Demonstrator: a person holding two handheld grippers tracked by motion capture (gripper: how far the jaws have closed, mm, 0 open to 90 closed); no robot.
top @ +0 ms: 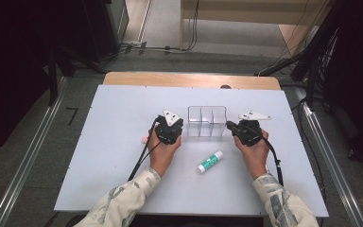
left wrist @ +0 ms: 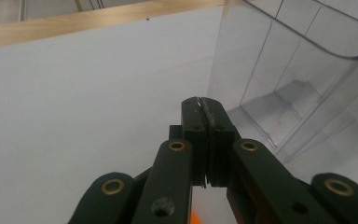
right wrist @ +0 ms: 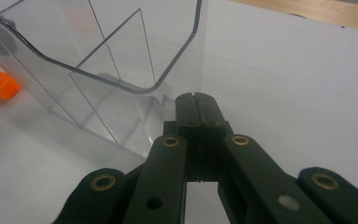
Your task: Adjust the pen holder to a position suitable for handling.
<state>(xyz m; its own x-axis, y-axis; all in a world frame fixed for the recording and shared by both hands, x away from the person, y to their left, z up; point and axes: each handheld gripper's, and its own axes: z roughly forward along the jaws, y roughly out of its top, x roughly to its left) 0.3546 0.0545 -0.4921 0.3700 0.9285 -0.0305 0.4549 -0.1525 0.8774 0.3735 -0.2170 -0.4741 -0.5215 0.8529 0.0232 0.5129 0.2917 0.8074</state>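
Beside the clear organizer, closed left gripper, right gripper.

Clear see-through organizer box on white table. Black left gripper, black right gripper. White glue stick with green label. Camouflage-patterned sleeves.

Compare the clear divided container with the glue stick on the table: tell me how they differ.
The clear container is see-through, with divider walls making compartments; the glue stick is opaque, white with a green label. The container stands upright with its opening upward; the glue stick lies on its side, angled across the table. The container sits between the two grippers, farther from the person; the glue stick lies nearer, between the forearms. Both rest on the white tabletop, and neither is held.
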